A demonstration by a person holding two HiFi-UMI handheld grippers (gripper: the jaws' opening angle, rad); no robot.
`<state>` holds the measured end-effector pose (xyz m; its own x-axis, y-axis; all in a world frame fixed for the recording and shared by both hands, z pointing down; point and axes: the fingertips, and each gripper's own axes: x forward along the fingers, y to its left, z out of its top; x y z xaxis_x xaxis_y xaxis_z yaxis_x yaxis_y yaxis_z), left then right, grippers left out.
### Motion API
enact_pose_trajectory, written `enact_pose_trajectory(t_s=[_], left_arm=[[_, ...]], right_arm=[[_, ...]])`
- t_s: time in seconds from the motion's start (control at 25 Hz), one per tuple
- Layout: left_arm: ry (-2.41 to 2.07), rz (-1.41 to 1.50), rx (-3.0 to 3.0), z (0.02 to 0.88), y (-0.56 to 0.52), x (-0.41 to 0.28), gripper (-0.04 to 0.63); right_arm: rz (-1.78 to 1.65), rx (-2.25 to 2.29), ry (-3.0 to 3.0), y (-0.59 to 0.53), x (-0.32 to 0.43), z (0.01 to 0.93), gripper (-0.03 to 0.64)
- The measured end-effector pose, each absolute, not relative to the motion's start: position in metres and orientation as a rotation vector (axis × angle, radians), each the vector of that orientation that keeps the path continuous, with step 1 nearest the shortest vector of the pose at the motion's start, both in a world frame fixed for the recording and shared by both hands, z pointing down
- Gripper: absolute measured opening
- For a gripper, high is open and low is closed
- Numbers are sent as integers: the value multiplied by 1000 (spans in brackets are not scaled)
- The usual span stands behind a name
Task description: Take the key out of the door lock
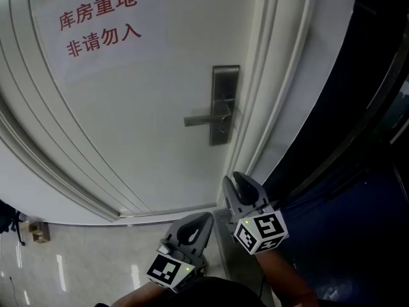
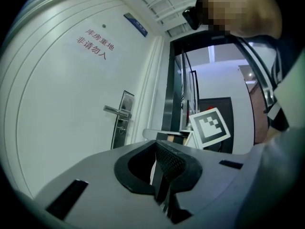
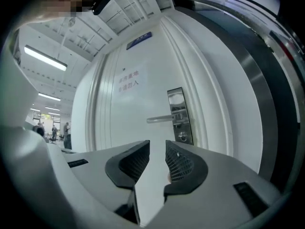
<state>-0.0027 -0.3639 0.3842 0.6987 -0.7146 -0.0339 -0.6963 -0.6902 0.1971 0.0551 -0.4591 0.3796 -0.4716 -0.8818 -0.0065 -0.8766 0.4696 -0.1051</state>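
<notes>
A silver lock plate (image 1: 223, 104) with a lever handle (image 1: 204, 118) sits on the white door (image 1: 128, 126). Below the handle, a small round metal piece marks the lock cylinder (image 3: 182, 137); the key there is too small to make out clearly. My right gripper (image 1: 239, 187) is held low in front of the door's edge, well short of the lock. Its jaws (image 3: 157, 159) stand open with nothing between them. My left gripper (image 1: 192, 230) hangs lower and to the left. Its pads (image 2: 164, 161) are pressed together, empty.
Red Chinese characters (image 1: 99, 21) are printed on the door's upper part. The white door frame (image 1: 275, 75) runs down the right of the lock, with dark glass panels (image 1: 358, 139) beyond it. Pale floor tiles (image 1: 77, 267) show below, and a small box (image 1: 38, 230) lies at the far left.
</notes>
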Motion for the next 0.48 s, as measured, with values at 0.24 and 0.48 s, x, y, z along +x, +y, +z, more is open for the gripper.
enact_pose_trajectory(t_s=[0.24,0.48], left_arm=[[-1116,-131,2718,397,-403,-13,6],[-1121,-113,2698,404,-430,-25,6]], right_arm=[[-96,-1731,2573,-538,59,391,118],[-97,-1836,2538,-600,60,400,154]])
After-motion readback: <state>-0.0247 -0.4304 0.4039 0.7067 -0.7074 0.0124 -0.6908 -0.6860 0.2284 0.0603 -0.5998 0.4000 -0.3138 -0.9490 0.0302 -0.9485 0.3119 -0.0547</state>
